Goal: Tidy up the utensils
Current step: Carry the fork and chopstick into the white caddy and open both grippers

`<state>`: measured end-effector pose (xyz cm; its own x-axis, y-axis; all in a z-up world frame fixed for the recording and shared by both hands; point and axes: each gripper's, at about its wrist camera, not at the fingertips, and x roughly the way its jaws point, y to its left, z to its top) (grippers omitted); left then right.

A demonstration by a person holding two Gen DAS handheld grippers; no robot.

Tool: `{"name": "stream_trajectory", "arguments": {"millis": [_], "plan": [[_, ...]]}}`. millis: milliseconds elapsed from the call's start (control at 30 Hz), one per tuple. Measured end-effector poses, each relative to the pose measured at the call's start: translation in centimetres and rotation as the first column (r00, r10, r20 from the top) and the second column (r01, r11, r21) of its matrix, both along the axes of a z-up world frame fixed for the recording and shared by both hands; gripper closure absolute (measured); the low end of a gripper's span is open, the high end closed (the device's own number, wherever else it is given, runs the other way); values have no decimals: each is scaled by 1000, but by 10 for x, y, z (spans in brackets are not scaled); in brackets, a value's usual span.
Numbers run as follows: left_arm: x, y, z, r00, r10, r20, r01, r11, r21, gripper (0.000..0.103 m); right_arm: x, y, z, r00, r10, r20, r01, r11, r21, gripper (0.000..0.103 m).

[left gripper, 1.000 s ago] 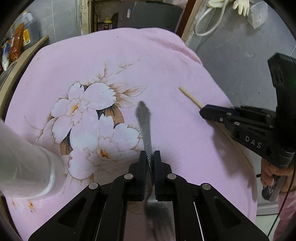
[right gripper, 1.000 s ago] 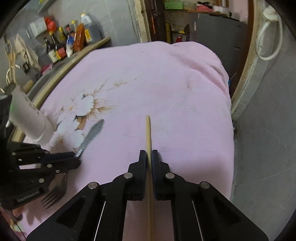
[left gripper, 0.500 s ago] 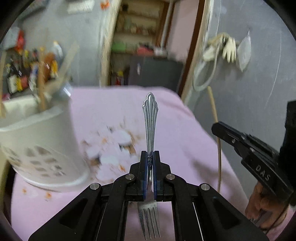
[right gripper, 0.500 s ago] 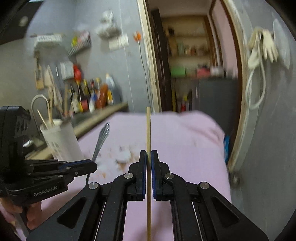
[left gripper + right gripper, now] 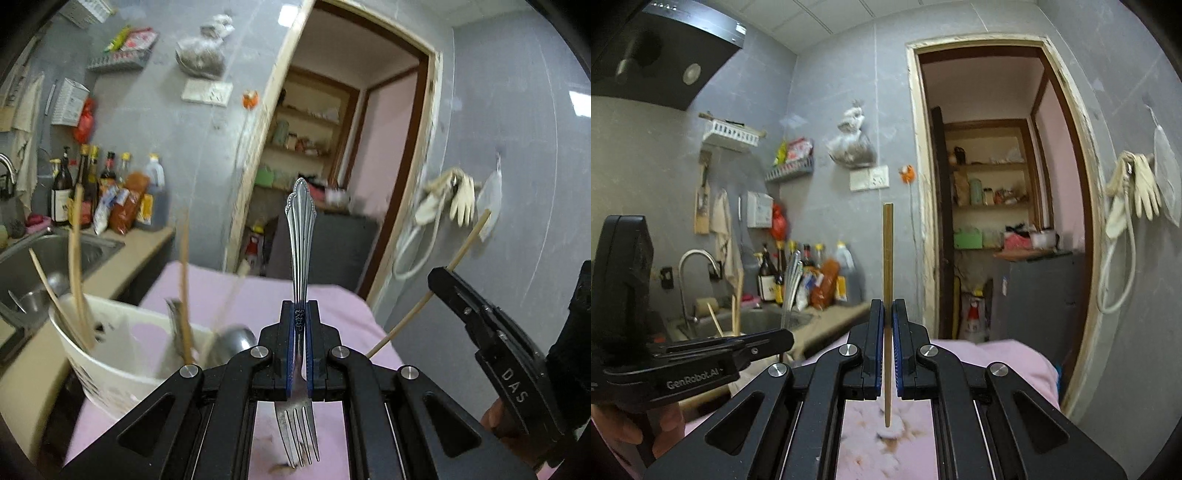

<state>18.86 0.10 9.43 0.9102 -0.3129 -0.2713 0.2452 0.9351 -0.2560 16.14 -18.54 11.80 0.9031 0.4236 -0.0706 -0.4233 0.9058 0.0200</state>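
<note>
Where lettering shows, "DAS" marks your right hand-held gripper (image 5: 885, 321), "GenRobot.AI" your left hand-held gripper (image 5: 300, 321); both point level, pinching chopstick (image 5: 887, 266) and fork (image 5: 300, 236) upright.

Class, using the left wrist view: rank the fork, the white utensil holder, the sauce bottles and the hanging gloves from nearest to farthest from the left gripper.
1. Fork, clamped in the left gripper.
2. White utensil holder, just left on the pink cloth.
3. Sauce bottles on the counter, far left, and hanging gloves on the right wall: too close to call.
</note>
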Motion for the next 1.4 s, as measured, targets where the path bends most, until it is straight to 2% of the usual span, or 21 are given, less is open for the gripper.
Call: {"name": "stream_trajectory", "arguments": {"millis": [233,467,633,833,1133,1400], "plan": [[-1,41,41,990,98,105,-98,995,-5,100,3,25,31,998,56,16,-57,998,34,100],[4,92,59,967,196,160,-195,981,-20,100,6,60,51,989,144,47,-147,986,75,100],[17,132,49,953,271,138,-265,962,-59,100,13,86,46,983,179,28,-181,982,61,100],[33,164,22,944,314,98,-304,946,-112,100,26,105,22,981,190,-43,-189,982,13,100],[46,155,-7,928,359,99,-355,933,-59,100,40,110,-9,977,175,-120,-179,984,-20,100],[45,136,-26,937,342,67,-343,939,1,100,44,116,-27,967,185,-174,-197,979,-54,100]]}}
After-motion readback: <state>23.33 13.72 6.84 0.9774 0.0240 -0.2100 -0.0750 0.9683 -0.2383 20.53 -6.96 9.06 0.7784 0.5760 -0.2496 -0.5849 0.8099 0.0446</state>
